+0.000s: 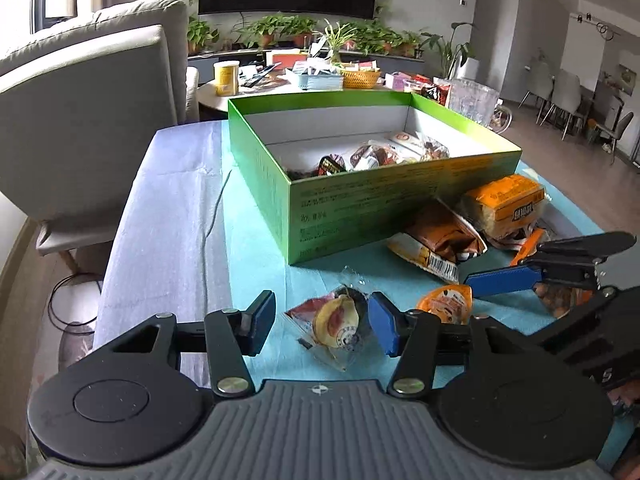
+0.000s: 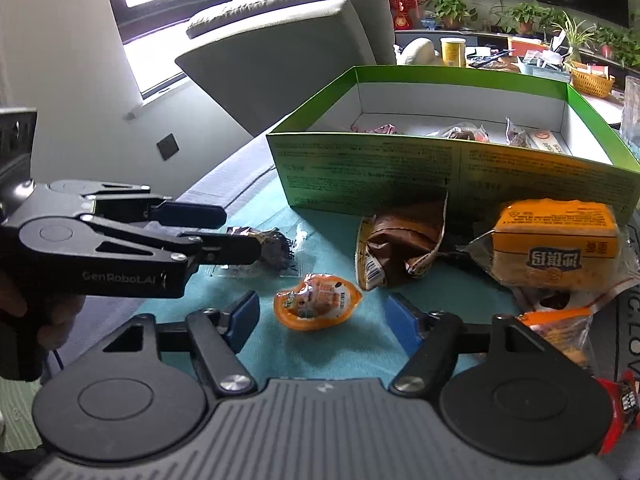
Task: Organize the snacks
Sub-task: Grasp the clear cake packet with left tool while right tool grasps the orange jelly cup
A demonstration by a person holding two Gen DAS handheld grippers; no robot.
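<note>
Left gripper point(image 1: 322, 322): jaws apart around a clear-wrapped snack point(image 1: 334, 324), not gripping. Right gripper point(image 2: 322, 316): jaws apart, empty, straddling an orange jelly cup point(image 2: 316, 306). Both lie on the teal cloth point(image 1: 256, 240) near the green box point(image 1: 360, 208).

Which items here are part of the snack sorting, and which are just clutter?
Job: green box; clear-wrapped snack between the open left gripper fingers; orange jelly cup ahead of the open right gripper; brown packet; orange pack.

Clutter: yellow can, wicker basket, plants, armchair.
</note>
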